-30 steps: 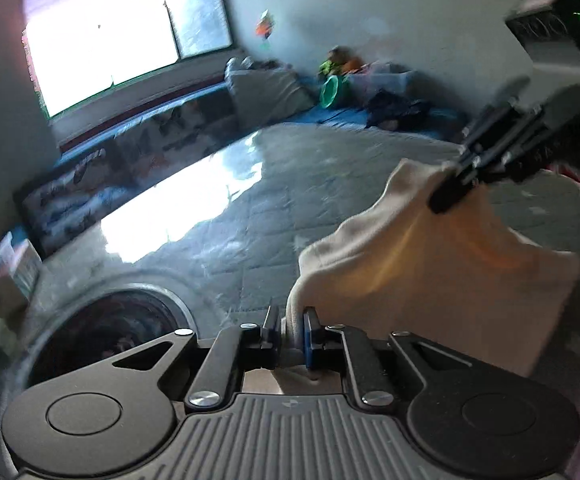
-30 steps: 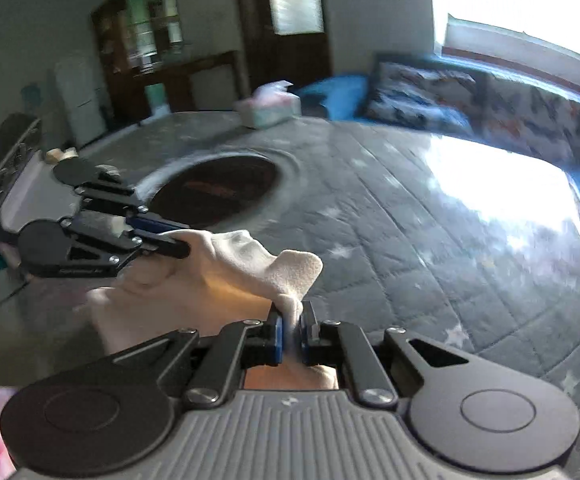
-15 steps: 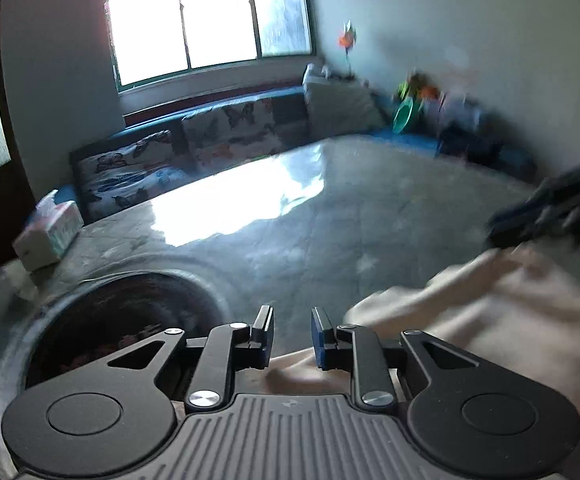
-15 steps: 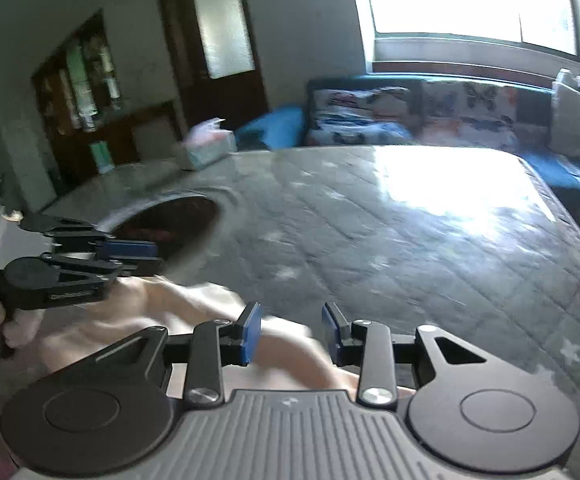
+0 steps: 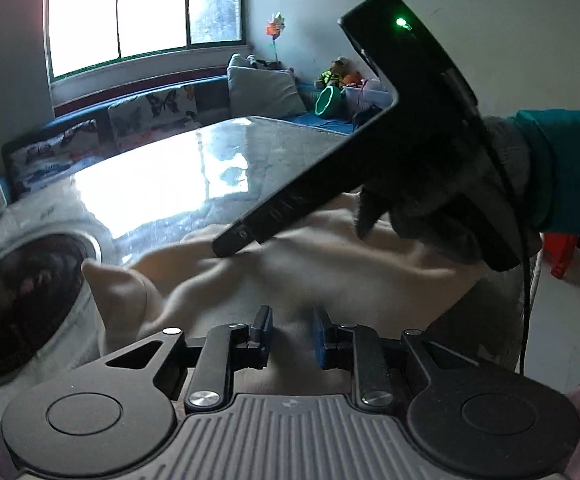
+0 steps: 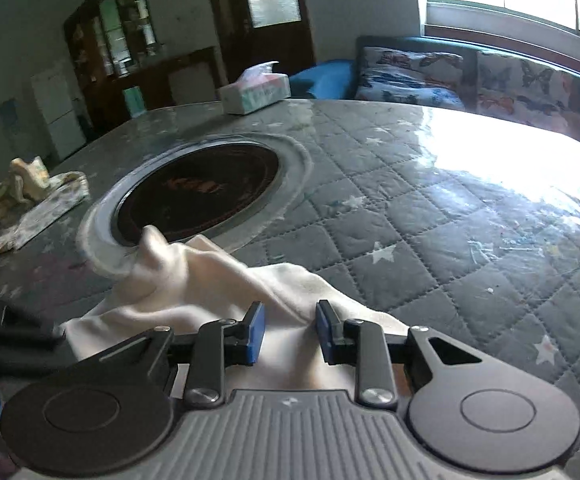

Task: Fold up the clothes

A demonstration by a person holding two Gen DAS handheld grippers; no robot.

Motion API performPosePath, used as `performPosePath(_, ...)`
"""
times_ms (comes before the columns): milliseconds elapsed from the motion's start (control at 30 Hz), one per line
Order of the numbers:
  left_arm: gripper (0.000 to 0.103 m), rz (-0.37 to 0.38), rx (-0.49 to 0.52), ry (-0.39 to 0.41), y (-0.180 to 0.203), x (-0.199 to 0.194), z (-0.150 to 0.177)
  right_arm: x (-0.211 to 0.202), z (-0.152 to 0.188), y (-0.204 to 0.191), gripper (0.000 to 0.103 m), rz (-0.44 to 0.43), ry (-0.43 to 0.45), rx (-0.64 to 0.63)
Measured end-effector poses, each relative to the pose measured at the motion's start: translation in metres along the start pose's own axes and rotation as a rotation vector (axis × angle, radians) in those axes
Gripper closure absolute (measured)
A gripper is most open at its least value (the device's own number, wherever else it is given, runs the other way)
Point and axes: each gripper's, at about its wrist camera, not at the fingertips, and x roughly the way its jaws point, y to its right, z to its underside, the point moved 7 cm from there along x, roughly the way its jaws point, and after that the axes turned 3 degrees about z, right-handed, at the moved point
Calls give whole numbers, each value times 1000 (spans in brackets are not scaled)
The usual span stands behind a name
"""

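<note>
A cream garment point(image 5: 290, 272) lies crumpled on the quilted grey table cover point(image 6: 429, 240), one corner poking up beside the round dark inset point(image 6: 198, 192). My left gripper point(image 5: 290, 330) is open just above the cloth's near edge, with nothing between its fingers. My right gripper point(image 6: 290, 334) is also open over the same garment point(image 6: 210, 284) and holds nothing. In the left wrist view the black body of the right gripper point(image 5: 369, 120) crosses above the cloth, held by a gloved hand point(image 5: 449, 192) with a teal sleeve point(image 5: 561, 172).
A tissue box point(image 6: 254, 92) stands at the table's far side. A patterned garment point(image 6: 30, 196) lies at the left of the table. A butterfly-print sofa point(image 6: 469, 76) runs under the window. The table edge drops off at the right point(image 5: 501, 320).
Both grippers were shut on the raised cream garment, then opened and let it go. It now lies on the table. The right gripper has swung in front of the left camera.
</note>
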Motion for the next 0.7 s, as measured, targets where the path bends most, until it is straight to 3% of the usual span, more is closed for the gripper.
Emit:
performPosePath(267,76,-10,-121,64,-31,-20,-9,2,-10,8,76,32,34,61)
performPosePath(467,77,-78,-248,73,-89,-14,-19,-17,-9,3,75,35,66,68)
performPosePath(700,77,-182,-324,31,-130,-1,-5,-27,12,-22,75,34,65,-18)
